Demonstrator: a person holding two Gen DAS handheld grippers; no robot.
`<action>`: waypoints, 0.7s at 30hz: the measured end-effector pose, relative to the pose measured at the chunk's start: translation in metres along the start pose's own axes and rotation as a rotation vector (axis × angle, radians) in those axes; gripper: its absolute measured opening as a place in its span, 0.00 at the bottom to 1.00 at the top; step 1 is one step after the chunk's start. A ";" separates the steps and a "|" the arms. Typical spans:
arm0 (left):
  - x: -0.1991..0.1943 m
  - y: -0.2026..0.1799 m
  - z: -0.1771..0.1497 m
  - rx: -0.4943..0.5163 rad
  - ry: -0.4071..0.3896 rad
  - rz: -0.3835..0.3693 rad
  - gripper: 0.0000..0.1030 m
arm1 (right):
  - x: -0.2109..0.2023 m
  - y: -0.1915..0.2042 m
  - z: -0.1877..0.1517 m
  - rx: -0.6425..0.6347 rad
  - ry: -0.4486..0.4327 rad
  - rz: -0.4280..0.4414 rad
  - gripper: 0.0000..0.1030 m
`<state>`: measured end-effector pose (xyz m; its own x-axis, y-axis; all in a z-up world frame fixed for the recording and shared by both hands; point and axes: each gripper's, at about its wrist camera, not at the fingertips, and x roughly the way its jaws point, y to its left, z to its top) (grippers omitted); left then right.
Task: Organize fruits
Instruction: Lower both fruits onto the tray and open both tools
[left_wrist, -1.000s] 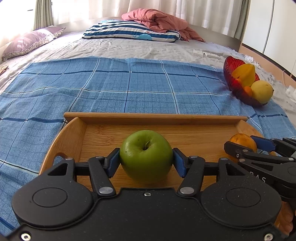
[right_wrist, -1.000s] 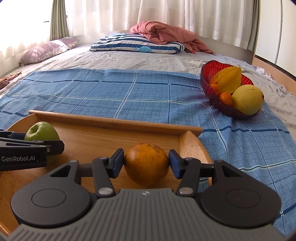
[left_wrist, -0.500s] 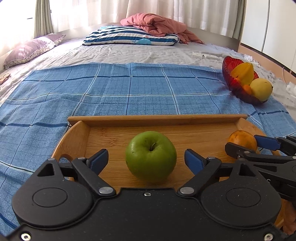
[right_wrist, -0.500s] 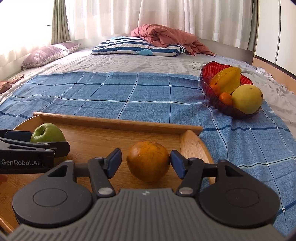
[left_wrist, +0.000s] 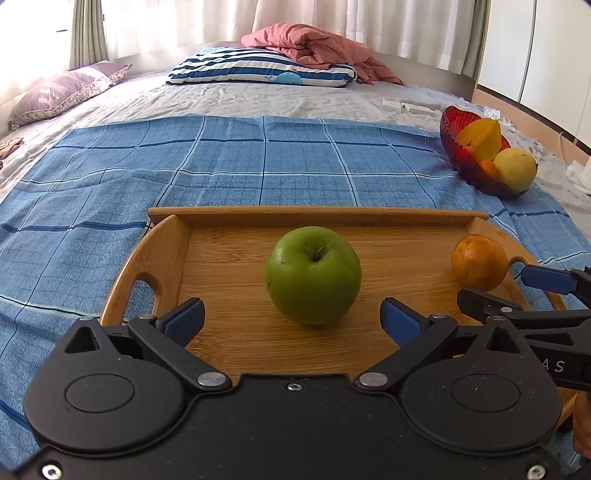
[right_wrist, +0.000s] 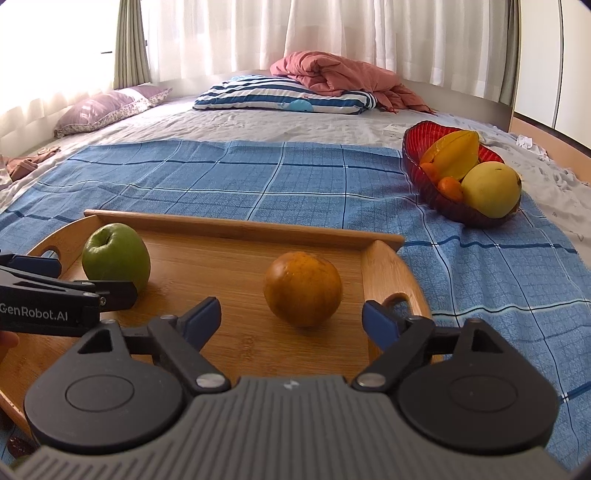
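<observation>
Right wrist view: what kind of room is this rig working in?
Most likely a bedroom. The wooden tray sits on a blue checked cloth spread over a bed, with a striped pillow and a bunched pink blanket at the far end, and curtains behind.

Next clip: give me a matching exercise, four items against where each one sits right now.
Items:
1. apple
2. orange
3. starfruit
4. striped pillow

Places:
A. red bowl
B. tray, before the open right claw
C. head of the bed
D. tray, before the open left claw

Pairs: 1-D, 2-B, 3-A, 4-C
</observation>
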<state>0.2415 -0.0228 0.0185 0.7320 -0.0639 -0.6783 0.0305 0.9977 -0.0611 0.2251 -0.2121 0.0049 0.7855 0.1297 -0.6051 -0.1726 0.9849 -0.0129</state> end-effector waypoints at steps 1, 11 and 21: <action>-0.002 0.000 -0.001 0.004 -0.003 0.000 0.99 | -0.001 0.000 -0.001 -0.005 -0.001 -0.005 0.89; -0.024 -0.005 -0.011 0.038 -0.044 0.014 1.00 | -0.017 0.002 -0.007 -0.018 -0.030 0.000 0.96; -0.052 -0.009 -0.025 0.083 -0.086 -0.008 1.00 | -0.040 0.003 -0.021 -0.002 -0.058 0.007 0.98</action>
<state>0.1858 -0.0288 0.0360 0.7872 -0.0734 -0.6124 0.0904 0.9959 -0.0031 0.1804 -0.2171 0.0127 0.8172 0.1433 -0.5582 -0.1796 0.9837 -0.0105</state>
